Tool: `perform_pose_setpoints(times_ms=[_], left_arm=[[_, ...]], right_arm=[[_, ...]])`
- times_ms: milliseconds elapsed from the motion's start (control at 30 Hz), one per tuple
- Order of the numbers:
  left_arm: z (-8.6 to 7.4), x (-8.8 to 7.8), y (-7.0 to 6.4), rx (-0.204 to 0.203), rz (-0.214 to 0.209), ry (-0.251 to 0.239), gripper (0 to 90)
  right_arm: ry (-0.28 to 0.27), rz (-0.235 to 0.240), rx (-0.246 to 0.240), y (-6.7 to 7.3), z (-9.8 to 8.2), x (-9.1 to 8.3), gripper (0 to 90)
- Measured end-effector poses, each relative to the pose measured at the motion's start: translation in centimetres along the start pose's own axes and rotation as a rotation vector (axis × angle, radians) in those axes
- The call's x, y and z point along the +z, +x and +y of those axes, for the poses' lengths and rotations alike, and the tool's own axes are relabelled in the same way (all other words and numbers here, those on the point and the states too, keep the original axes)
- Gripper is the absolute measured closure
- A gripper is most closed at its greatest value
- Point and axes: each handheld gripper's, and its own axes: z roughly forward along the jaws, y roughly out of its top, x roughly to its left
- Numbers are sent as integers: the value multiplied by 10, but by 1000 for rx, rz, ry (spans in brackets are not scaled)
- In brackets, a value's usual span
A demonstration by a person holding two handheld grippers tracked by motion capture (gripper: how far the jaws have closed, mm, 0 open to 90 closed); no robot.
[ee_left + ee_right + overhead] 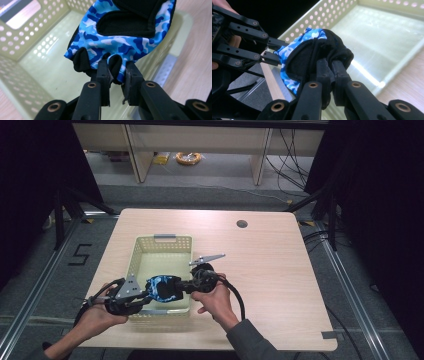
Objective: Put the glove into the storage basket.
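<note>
you are holding a blue camouflage glove (pixel 161 287) with black trim between both tongs, suspended over the near end of the pale green basket (pixel 164 240), above its floor and not resting on it. the left gripper (pixel 117 72) is clamped on one edge of the glove, with a fold of black and blue fabric pinched between its jaws; the right gripper (pixel 330 68) is clamped on the opposite, mostly black end, its jaws closed on a bunched fold. in the high view the left gripper (pixel 142 294) sits at the near left corner of the basket and the right gripper (pixel 181 286) just inside its near right side. judge the glove as light, soft and fully limp: it sags and creases between the two holds and will not keep a shape by itself. the fabric looks thin and stretchy, so it is not fragile, but a shallow pinch on a single layer may slip. take hold on a hemmed edge or the thicker black trim, and gather a fold deep into the jaws rather than nipping at the tips. expect whichever end you release to drop and swing toward the basket floor. a small grey metal piece (pixel 207 258) lies on the table (pixel 270 270) just beyond the basket's right rim.
</note>
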Motion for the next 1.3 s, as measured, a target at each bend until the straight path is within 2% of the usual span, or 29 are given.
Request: perform_pose_setpoints(times_ms=[67,233,267,300,333,400,433,467,533,600,633,667,700,767,800,867,900,933,967,1033,1067,1100,1133,1167,1233,1267,1300], left_arm=[[-6,3,4,-20,-12,18,768],[-14,4,10,-28,-4,44,768],[-15,5,10,-50,-10,49,768],[-17,5,11,-39,-9,57,767],[-18,6,11,-60,-14,62,766],[-20,8,11,-51,-16,68,765],[-21,8,11,-62,-20,76,764],[-21,8,13,-39,-29,84,763],[-22,11,12,-50,-31,83,749],[-21,11,12,-36,-36,100,722],[-21,11,12,-34,-53,114,722],[-19,11,14,-19,-55,128,704],[-17,9,16,-31,-72,151,646],[-14,6,19,-28,-55,126,608],[-13,5,18,-51,-46,112,590],[-10,1,19,-55,-47,95,574],[-8,-1,20,-37,-36,82,563],[-6,-3,20,-46,-32,74,552],[-5,-5,21,-38,-30,64,543],[-3,-7,22,-38,-29,55,532],[0,-9,21,-61,-22,54,488],[1,-10,21,-58,-24,62,455],[2,-11,21,-44,-23,64,443],[2,-13,21,-47,-24,69,432],[3,-15,21,-60,-24,64,406],[3,-16,22,-65,-11,57,404],[3,-16,22,-65,-11,57,396]], right_arm=[[15,-7,2,-1,1,11,867],[43,-7,7,1,2,27,867],[52,-16,6,2,2,30,867],[58,-20,13,3,2,31,867],[66,-21,6,4,2,34,866],[78,-30,11,6,0,37,865],[83,-36,9,6,0,39,865],[94,-39,12,6,-1,40,865],[104,-43,2,5,-1,43,865],[119,-55,5,5,-1,44,865],[119,-55,5,5,-1,44,865],[121,-63,2,5,-2,45,865],[135,-77,3,5,-2,47,865],[144,-84,2,5,-2,49,865],[166,-92,32,7,-2,48,865],[154,-87,8,5,-3,49,864],[152,-91,4,4,-3,49,863],[153,-90,7,4,-3,49,862],[152,-91,9,5,-3,48,861],[151,-91,8,5,-3,48,860],[150,-95,1,4,-3,47,858],[154,-95,6,4,-3,47,858],[172,-104,34,6,-3,46,859],[177,-111,40,6,-3,46,859],[172,-104,17,5,-3,46,859],[163,-97,7,4,-3,47,859],[175,-99,31,6,-3,47,858]])
